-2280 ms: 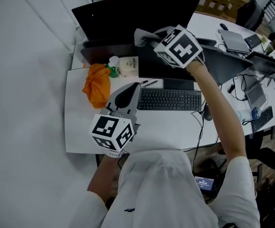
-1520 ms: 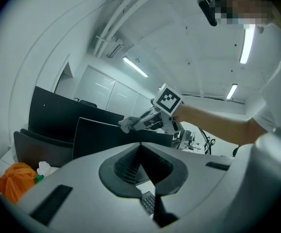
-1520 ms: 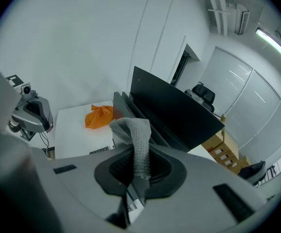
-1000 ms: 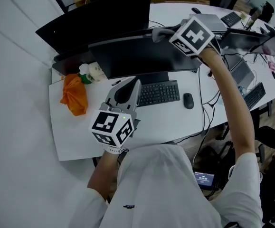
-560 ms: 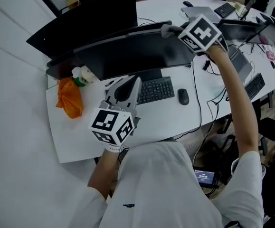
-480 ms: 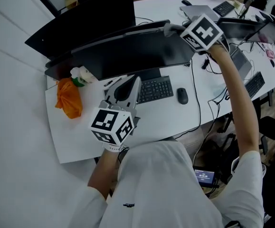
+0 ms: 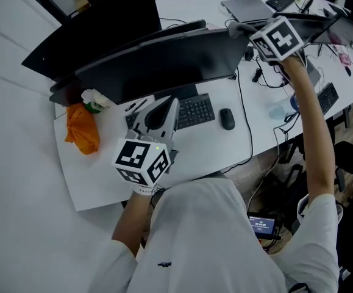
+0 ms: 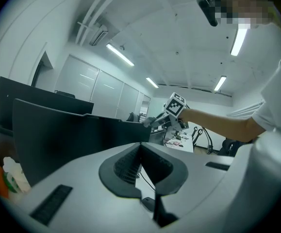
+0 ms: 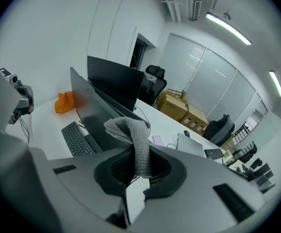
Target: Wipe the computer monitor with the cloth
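1. The monitor point(image 7: 164, 63) stands on the counter point(image 7: 103, 176), with its long axis running left-right.
2. The cloth point(image 7: 240, 28) sits at its top right corner, seemingly touching, with the screen stretching leftward from it.
3. The right tool point(image 9: 136, 171), nearer, is clamped on the cloth.
4. The left tool point(image 7: 164, 105) has its jaws together and empty.

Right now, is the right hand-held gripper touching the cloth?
Touching. The right gripper view shows the cloth pinched between the shut jaws of the right hand-held gripper, with its free end sticking out past them.
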Demonstrator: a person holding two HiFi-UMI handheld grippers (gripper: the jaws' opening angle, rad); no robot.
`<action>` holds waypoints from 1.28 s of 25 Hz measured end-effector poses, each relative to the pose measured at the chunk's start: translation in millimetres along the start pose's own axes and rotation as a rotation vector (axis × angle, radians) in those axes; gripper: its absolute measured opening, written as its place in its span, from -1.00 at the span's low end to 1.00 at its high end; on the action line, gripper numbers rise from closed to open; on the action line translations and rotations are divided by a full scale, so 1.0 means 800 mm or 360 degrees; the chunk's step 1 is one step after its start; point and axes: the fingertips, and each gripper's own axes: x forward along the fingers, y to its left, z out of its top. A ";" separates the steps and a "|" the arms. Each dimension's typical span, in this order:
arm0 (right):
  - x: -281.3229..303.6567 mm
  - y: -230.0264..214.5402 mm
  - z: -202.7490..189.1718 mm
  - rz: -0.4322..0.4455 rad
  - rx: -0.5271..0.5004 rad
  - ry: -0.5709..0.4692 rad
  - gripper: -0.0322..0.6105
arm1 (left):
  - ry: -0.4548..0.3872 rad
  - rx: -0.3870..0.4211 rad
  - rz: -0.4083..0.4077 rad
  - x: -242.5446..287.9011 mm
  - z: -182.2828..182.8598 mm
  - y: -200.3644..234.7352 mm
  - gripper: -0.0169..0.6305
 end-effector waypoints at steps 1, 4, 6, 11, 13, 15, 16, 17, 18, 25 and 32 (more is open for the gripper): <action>-0.001 -0.007 -0.006 -0.0008 0.0027 -0.0012 -0.81 | 0.0009 -0.0002 0.0000 0.003 -0.002 -0.002 -0.89; -0.002 -0.022 -0.021 -0.0015 0.0092 -0.0059 -0.81 | 0.0039 -0.0002 -0.0004 0.011 -0.009 -0.006 -0.89; -0.001 -0.027 -0.030 -0.0011 0.0127 -0.0085 -0.81 | 0.0063 -0.0002 -0.0007 0.016 -0.016 -0.010 -0.89; 0.015 -0.032 -0.060 -0.0006 0.0167 -0.0104 -0.81 | 0.0120 -0.0023 -0.0001 0.024 -0.033 -0.015 -0.89; 0.030 -0.028 -0.070 0.0020 0.0175 -0.0147 -0.81 | 0.0141 -0.0024 -0.0003 0.029 -0.040 -0.017 -0.89; 0.044 -0.025 -0.077 0.0034 0.0198 -0.0189 -0.81 | 0.0161 -0.0021 -0.0004 0.033 -0.046 -0.017 -0.89; 0.051 -0.022 -0.079 0.0043 0.0207 -0.0202 -0.81 | 0.0172 -0.0019 -0.0002 0.035 -0.049 -0.017 -0.89; 0.057 -0.019 -0.082 0.0053 0.0208 -0.0208 -0.81 | 0.0184 -0.0019 0.0001 0.035 -0.053 -0.017 -0.89; 0.063 -0.016 -0.085 0.0064 0.0202 -0.0202 -0.81 | 0.0196 -0.0021 0.0005 0.035 -0.058 -0.017 -0.89; 0.117 0.018 -0.131 0.0134 0.0091 -0.0112 -0.81 | 0.0279 -0.0075 0.0049 0.029 -0.090 -0.006 -0.89; 0.173 0.054 -0.184 0.0227 0.0117 0.0005 -0.81 | 0.0370 -0.0137 0.0035 0.027 -0.130 -0.004 -0.89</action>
